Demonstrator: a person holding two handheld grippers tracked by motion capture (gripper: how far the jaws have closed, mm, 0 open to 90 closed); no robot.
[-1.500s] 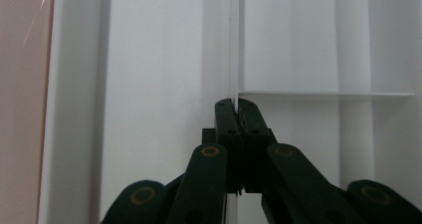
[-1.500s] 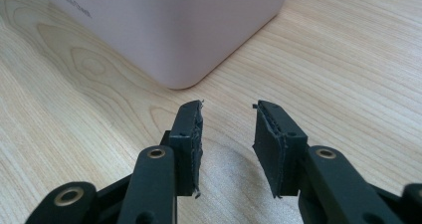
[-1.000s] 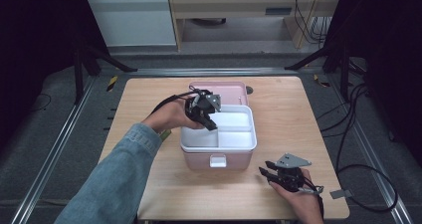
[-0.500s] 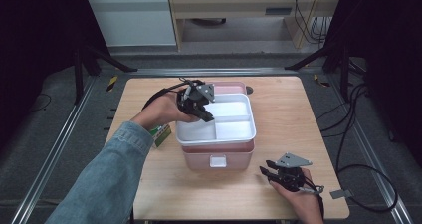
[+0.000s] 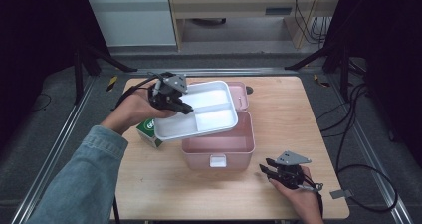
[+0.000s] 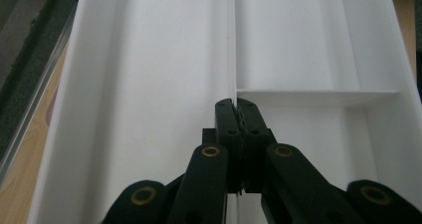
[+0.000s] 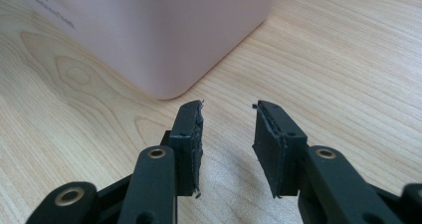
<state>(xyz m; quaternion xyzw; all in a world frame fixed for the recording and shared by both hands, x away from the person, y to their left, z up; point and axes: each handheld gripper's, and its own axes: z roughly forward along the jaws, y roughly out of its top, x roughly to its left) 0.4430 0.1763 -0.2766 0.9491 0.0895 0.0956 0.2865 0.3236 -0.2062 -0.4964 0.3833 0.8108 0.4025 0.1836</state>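
Since the earlier frames we have lifted the white divided plastic tray [image 5: 199, 114] up out of the pink rectangular plastic lunch box [image 5: 219, 147]; it now hangs tilted above the box's back-left corner, overlapping the box's rear edge and clear of the cavity. Our left gripper [image 5: 174, 100] is clamped tight on the tray's thin central divider wall, seen in the left gripper view as the two jaws pressed together on the partition [image 6: 234, 92] where the cross wall meets it. The pink box interior is now exposed, with its front latch [image 5: 216, 161] facing us. We see the pink flat lid [image 5: 241, 95] behind the box, partly under the raised tray. A small green and white carton [image 5: 147, 130] lies left of the box, beneath the tray's lower-left corner. Our right gripper [image 5: 268, 168] rests on the light wooden table [image 5: 298, 119] just right of the box's front-right corner, unmoved; its jaws stand partly apart with nothing between them, and the box's rounded corner [image 7: 169, 79] lies just ahead of the fingertips, not touching
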